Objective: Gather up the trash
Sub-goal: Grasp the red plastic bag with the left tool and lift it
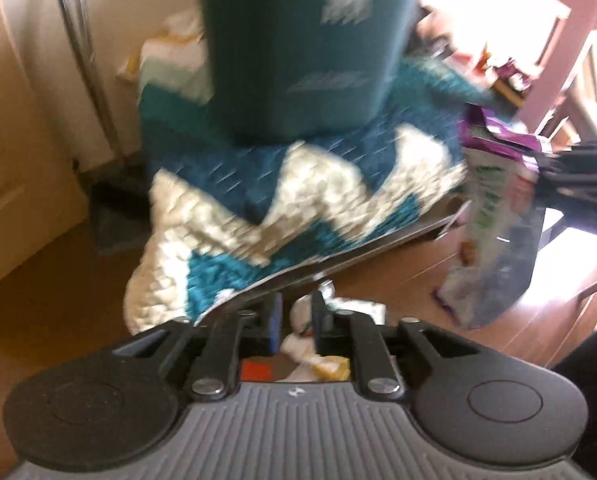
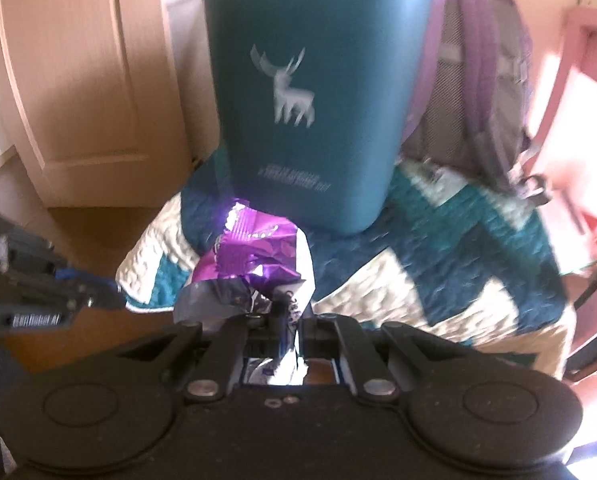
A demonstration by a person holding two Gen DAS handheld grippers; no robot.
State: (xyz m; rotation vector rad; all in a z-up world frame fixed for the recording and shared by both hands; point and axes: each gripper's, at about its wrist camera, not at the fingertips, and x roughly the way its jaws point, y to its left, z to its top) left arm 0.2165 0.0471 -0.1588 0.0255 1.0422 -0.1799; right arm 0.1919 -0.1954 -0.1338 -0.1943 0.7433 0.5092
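Observation:
A teal bin with a white deer print [image 2: 318,100] stands on a seat covered by a teal and white zigzag blanket [image 2: 438,264]; it also shows in the left wrist view [image 1: 306,48]. My right gripper [image 2: 288,320] is shut on a crumpled purple and silver wrapper [image 2: 254,264], held in front of the bin's base. The same wrapper [image 1: 494,216] hangs at the right of the left wrist view. My left gripper [image 1: 296,316] is shut on crumpled white paper [image 1: 302,344], low beside the seat's front edge; it shows in the right wrist view [image 2: 110,300] too.
A purple and grey backpack [image 2: 486,92] leans behind the bin. A cream cupboard door [image 2: 82,80] stands at the left. A pink frame [image 1: 554,60] is at the right. White and yellow paper [image 1: 170,56] lies behind the blanket. The floor [image 1: 50,280] is wood.

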